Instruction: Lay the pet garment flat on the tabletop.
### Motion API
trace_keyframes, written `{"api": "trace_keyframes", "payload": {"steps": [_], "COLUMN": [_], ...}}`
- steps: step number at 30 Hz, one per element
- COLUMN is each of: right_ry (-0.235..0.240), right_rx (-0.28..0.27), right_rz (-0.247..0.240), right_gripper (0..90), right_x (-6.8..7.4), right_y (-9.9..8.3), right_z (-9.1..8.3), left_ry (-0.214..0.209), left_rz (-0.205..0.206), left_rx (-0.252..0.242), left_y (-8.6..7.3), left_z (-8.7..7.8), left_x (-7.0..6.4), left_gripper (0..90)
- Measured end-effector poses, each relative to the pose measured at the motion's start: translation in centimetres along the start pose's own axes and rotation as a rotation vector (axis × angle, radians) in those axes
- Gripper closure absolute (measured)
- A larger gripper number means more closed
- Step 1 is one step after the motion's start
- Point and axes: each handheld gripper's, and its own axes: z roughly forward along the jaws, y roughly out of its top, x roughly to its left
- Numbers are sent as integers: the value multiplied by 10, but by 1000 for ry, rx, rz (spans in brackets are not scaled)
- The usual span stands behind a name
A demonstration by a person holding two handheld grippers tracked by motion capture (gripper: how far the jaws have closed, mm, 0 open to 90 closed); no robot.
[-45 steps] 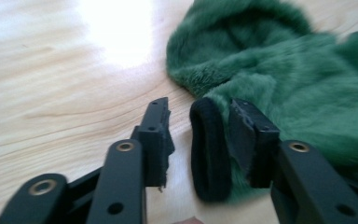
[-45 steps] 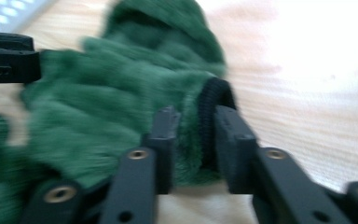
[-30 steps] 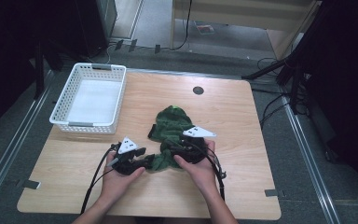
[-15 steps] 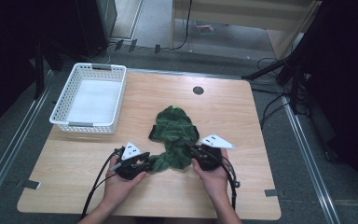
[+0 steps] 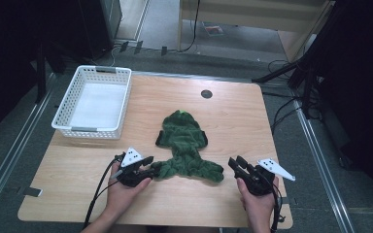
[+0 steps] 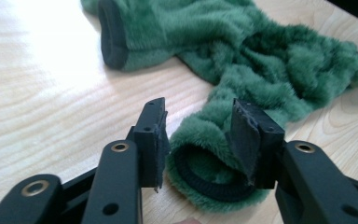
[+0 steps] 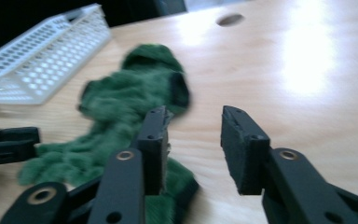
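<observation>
Wooden table [image 5: 233, 121]. White basket [image 5: 93, 102], far left corner. Green plush garment [image 5: 184, 145], spread flat at table centre. Left gripper [image 5: 148, 167]: jaws spread, straddling the garment's near-left cuff. Right gripper [image 5: 234, 164]: jaws spread, holding nothing, just beside the near-right cuff.

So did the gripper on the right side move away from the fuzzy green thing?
Yes. The right gripper slid rightward toward the table's right edge, off the green plush garment. Against the table hole, it now sits farther right.
</observation>
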Motion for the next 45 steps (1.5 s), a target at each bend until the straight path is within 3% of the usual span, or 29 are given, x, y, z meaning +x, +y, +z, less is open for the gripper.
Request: {"api": "trace_keyframes", "payload": {"steps": [3, 5, 7, 9, 11, 13, 16, 18, 20, 23, 26, 32, 39, 45], "right_ry": [44, 34, 43, 21, -11, -48, -80, -102, -94, -96, -69, -61, -46, -51], "right_rx": [53, 116, 174, 222, 259, 280, 281, 280, 281, 282, 274, 265, 258, 259], "right_rz": [-58, -119, -131, -120, -121, -154, -135, -106, -92, -100, -118, -124, -126, -137], "right_gripper": [521, 507, 497, 512, 560, 647, 750, 780, 790, 782, 717, 669, 654, 657], "right_x": [16, 27, 31, 31, 29, 27, 19, 13, 8, 8, 10, 12, 11, 15], "right_y": [-4, -11, -17, -24, -31, -35, -34, -34, -33, -33, -33, -34, -38, -39], "right_z": [10, 23, 35, 47, 55, 59, 57, 55, 53, 52, 52, 52, 54, 55], "left_ry": [-16, -26, -8, 11, 48, 47, 30, 30, 22, -1, -2, -29, 6, -12], "left_rz": [9, 39, 61, 81, 102, 109, 93, 96, 88, 76, 48, 30, 68, 39], "left_rx": [8, 44, 73, 89, 100, 113, 117, 117, 111, 84, 59, 83, 109, 109], "left_y": [3, 3, 0, -1, -1, -1, -2, -2, -3, -4, -3, -5, -8, -9], "left_z": [1, 6, 11, 12, 11, 11, 10, 9, 8, 5, 1, -1, -1, -4], "left_x": [-8, -14, -19, -21, -21, -18, -11, -9, -9, -7, -3, 2, 1, 5], "left_gripper": [503, 463, 441, 443, 531, 632, 764, 783, 780, 682, 567, 511, 726, 751]}}
